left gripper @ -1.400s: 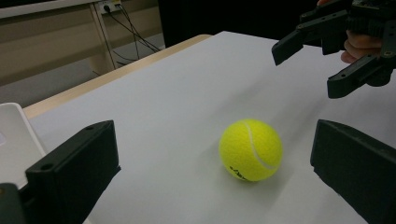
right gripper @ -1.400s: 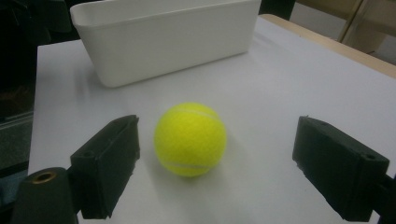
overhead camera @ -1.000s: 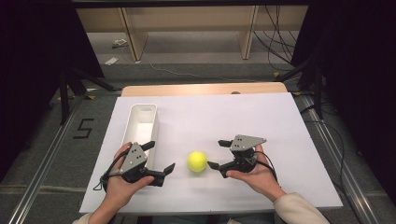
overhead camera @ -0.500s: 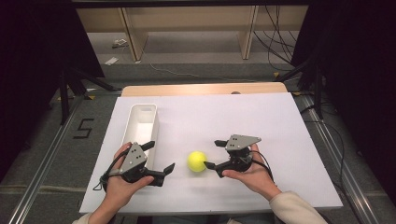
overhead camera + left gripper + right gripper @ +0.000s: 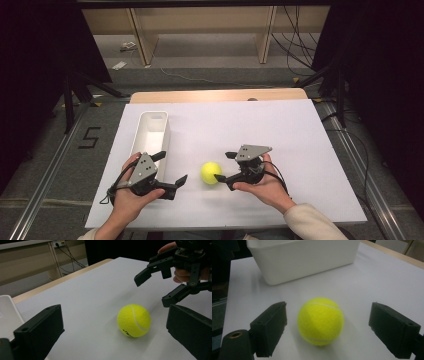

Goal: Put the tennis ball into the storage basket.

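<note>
A white table (image 5: 300, 130) bears a tennis ball (image 5: 211, 172) over grey floor (image 5: 210, 60).

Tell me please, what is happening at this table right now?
A person sits at a white table with a two-jaw gripper in each hand. The right gripper is open and reaches toward a yellow tennis ball, its jaws standing on either side of the ball without closing on it. The left gripper is also open and holds nothing, next to the near end of a white bin. The ball rests on the table, not lifted.
</note>
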### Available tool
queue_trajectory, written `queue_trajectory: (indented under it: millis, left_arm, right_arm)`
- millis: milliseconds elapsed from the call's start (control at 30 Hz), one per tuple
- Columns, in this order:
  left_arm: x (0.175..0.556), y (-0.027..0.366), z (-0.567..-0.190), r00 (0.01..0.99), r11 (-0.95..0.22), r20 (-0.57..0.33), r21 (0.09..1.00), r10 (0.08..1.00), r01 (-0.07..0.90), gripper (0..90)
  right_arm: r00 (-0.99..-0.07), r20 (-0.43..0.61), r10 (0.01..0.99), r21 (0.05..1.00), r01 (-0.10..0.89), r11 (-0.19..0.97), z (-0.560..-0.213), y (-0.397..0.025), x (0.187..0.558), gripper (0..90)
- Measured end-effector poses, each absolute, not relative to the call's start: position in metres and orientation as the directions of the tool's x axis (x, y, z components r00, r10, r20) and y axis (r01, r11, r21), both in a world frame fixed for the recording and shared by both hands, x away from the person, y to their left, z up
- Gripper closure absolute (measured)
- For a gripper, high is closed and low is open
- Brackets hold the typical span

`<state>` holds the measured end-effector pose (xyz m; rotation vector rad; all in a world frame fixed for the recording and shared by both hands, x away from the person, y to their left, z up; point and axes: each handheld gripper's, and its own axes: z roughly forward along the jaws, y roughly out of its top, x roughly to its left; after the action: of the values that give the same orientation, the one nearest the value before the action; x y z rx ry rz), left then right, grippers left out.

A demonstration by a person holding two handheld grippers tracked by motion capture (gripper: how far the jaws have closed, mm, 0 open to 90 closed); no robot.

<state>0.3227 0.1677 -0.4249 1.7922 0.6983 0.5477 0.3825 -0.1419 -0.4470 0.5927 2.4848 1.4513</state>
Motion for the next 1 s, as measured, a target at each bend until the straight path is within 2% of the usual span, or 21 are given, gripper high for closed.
queue_trajectory:
  millis: [1000]
  left_arm:
    - [0.322,0.168,-0.425,0.722,-0.245,0.031,0.95,0.691,0.193,0.5]
  right_arm:
    - [-0.906,0.054,0.419,0.844,0.266,0.466,-0.462,-0.121,0.393,15.5]
